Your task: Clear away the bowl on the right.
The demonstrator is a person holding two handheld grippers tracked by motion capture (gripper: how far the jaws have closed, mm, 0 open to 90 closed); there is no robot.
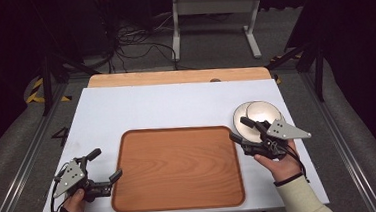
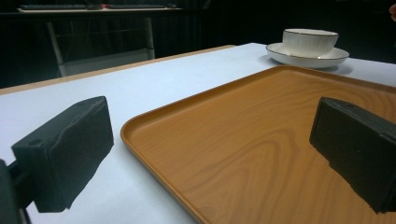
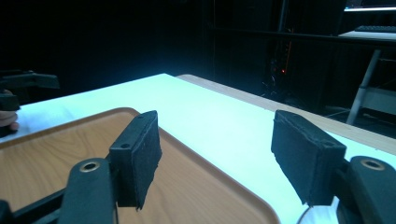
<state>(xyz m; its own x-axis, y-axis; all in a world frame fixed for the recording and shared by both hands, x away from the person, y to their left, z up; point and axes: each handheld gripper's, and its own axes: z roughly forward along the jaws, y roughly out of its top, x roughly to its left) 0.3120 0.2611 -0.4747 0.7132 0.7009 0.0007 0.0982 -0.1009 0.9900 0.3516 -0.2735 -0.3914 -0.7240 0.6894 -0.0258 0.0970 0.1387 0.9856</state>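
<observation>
From above, a wooden tray (image 1: 177, 169) lies bare in the middle of the white bench (image 1: 176, 104), and a saucer (image 1: 241, 113) with a cup (image 1: 262, 110) on it sits just beyond the tray's far right corner. The left gripper view shows from the side that the cup (image 2: 309, 42) stands upright in the saucer (image 2: 308, 57); I cannot tell what it holds. The left gripper (image 1: 102, 167) rests at the tray's left edge, jaws apart and gripping nothing. The right gripper (image 1: 242, 130), jaws also spread wide, hovers at the saucer's near rim. The right gripper view shows the tray's corner (image 3: 187, 186) between its jaws.
</observation>
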